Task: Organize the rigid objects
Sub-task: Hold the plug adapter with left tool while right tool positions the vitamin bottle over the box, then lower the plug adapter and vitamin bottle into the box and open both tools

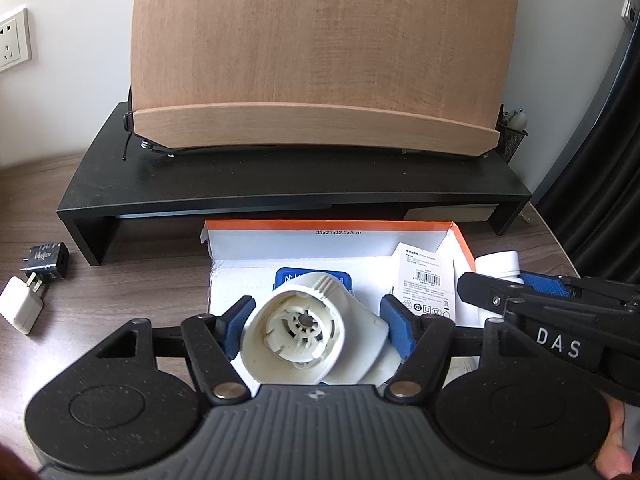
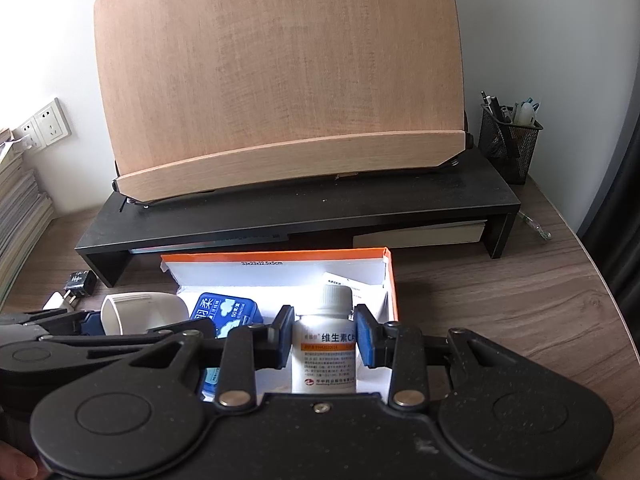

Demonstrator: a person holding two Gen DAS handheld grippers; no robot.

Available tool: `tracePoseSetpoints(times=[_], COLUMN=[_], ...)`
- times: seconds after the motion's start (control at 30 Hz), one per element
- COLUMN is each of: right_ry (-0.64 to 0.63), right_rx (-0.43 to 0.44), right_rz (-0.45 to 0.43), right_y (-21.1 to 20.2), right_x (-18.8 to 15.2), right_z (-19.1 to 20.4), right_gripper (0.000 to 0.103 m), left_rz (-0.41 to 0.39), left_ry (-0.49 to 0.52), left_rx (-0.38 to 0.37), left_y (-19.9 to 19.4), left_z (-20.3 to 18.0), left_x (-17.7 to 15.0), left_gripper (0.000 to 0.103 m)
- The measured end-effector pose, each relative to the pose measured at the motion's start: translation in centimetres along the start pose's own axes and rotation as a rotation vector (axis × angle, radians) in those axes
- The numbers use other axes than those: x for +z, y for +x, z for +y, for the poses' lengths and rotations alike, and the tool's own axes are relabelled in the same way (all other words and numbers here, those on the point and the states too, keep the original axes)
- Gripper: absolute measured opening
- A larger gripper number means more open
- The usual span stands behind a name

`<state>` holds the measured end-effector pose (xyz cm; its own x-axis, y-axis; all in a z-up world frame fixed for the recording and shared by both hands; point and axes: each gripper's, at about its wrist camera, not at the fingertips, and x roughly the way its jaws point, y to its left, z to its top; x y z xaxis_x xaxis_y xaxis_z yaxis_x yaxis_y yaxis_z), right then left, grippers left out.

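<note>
Nearest on my left wrist camera, my left gripper (image 1: 316,328) is closed on a white plastic housing (image 1: 304,332), blue pads pressing its two sides, its open ribbed end turned toward the lens, held above the open orange-edged box (image 1: 332,226). On the right wrist camera, my right gripper (image 2: 322,334) is clamped around a white vitamin bottle (image 2: 324,356) with a ribbed cap, upright between the pads and over the right half of that same box (image 2: 280,258). The two grippers sit side by side, close to each other. Inside the box lies a blue tin (image 2: 224,314) on the left of the floor, partly under my left gripper's load, and a white labelled packet (image 1: 428,288) leans in the right corner. Left of the box on the wooden desk (image 2: 500,300) rest a white plug adapter (image 1: 22,304) and a black charger (image 1: 48,260), just beside each other. Beyond the box stands a black desk riser (image 1: 280,184) carrying a tilted wooden book stand (image 1: 316,40). At the far right sits a mesh pen holder (image 2: 510,146); wall sockets (image 2: 46,124) show at the far left.
</note>
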<state>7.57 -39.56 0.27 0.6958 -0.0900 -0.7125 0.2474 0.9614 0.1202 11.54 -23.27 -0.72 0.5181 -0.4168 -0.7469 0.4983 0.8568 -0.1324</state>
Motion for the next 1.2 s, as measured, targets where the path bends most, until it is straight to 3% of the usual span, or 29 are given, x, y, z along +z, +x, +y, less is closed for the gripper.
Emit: tracePoseSetpoints(times=[0.63,0.93,1.2], right_ry=[0.002,0.005,0.023], right_rx=[0.001,-0.019,-0.047], right_rz=[0.010,-0.044,-0.079], right_y=[0.5,-0.7,-2.0], right_x=[0.2,0.3,0.3], right_z=[-0.1,-0.6,-1.1], right_gripper=[0.041,0.042,0.044], left_rz=[0.004,0.010,-0.003], left_ry=[0.005,0.002,0.014], left_rx=[-0.002,-0.003,-0.080], left_y=[0.4,0.8,1.0], left_z=[0.1,0.0,-1.3], left_x=[0.2,0.2,0.4], left_gripper=[0.069,0.069,0.067])
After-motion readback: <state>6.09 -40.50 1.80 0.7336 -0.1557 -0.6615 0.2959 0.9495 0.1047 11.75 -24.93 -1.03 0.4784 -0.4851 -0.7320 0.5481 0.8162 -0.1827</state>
